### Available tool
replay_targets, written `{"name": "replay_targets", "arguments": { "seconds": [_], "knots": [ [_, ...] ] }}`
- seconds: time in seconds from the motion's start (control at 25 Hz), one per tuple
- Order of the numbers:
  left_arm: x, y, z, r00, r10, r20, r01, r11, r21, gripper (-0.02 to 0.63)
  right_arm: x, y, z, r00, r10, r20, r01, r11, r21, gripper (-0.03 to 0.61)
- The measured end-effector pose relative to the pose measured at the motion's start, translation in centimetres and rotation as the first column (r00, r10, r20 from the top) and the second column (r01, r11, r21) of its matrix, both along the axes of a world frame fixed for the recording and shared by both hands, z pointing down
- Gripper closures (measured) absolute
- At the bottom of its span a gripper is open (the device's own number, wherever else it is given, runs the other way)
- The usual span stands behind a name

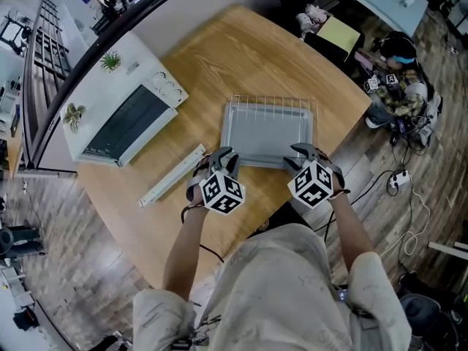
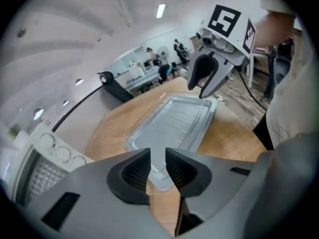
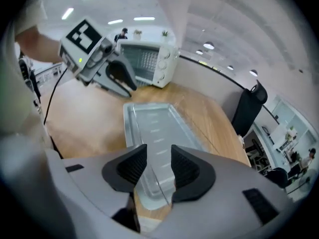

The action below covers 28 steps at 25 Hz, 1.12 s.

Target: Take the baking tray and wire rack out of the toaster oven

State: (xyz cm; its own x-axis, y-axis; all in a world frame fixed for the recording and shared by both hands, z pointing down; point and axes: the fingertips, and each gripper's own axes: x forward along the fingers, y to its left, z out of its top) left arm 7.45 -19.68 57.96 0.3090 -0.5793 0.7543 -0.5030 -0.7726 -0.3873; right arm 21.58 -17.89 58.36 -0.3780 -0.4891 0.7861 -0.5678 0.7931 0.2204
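Hovering over the near rim of the baking tray, your left gripper and right gripper each have their jaws slightly apart. Nothing is pinched, and only the tray's 2 near corners show through the gaps. The tray lies flat by the tabletop's near edge, well apart from the toaster oven at the left edge. The wire rack peeks past its far rim. With 1 gripper per corner you're placed for a level, balanced hold. Both things look to be out already.

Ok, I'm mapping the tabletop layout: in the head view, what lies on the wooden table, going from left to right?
Toaster oven → long white strip → baking tray.
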Motion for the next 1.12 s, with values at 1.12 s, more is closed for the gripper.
{"name": "replay_targets", "arguments": {
  "seconds": [1.12],
  "knots": [
    [-26.7,16.3,-17.4,0.419,-0.523,-0.742,0.908,0.258,0.331,0.508,-22.9,-1.0,-19.4,0.685,-0.211,0.697,-0.083,0.928,0.362,0.413]
  ]
}}
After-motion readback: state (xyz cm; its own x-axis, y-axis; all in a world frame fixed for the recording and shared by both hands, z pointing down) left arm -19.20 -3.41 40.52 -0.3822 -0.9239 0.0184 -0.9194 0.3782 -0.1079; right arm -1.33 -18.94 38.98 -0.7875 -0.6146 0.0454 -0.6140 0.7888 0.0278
